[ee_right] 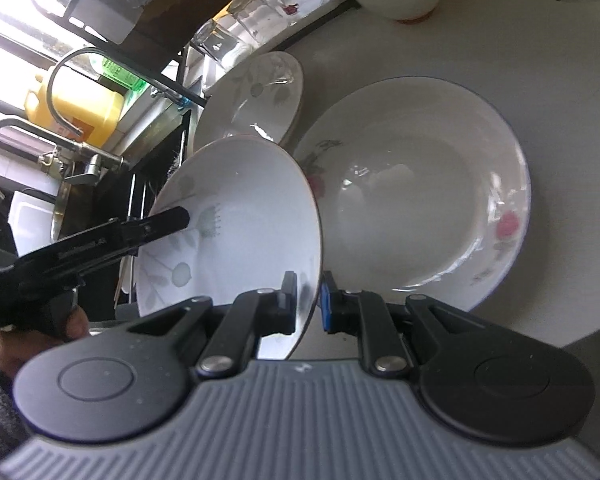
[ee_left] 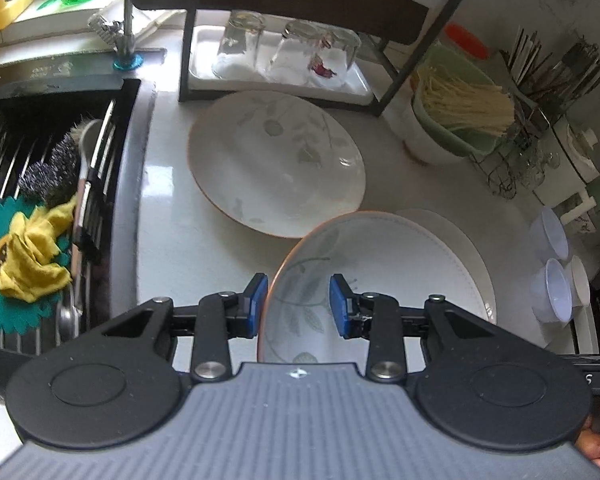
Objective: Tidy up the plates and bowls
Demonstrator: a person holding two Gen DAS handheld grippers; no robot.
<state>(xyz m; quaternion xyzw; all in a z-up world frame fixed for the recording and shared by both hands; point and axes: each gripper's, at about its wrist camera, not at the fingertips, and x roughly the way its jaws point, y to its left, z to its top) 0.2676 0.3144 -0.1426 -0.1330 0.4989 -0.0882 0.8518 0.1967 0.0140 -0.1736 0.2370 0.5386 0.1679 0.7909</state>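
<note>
The left wrist camera looks steeply down along its fingers onto the white counter (ee_left: 180, 248), sink (ee_left: 40, 160) at its left edge, glass rack ahead. The right wrist camera sits lower and tilted, facing across the counter toward the faucet (ee_right: 68, 76) and window. Both are very close to the leaf-patterned bowl (ee_left: 300, 312) (ee_right: 236, 224) — shared, along with the farther leaf plate (ee_left: 276, 160) (ee_right: 256, 92).

- Ahead of the left gripper (ee_left: 299, 306), the held bowl (ee_left: 332, 280) hides much of the white plate (ee_left: 472, 256).
- Beyond the right gripper (ee_right: 308, 300), the rose plate's (ee_right: 420, 200) near-left rim is hidden.
</note>
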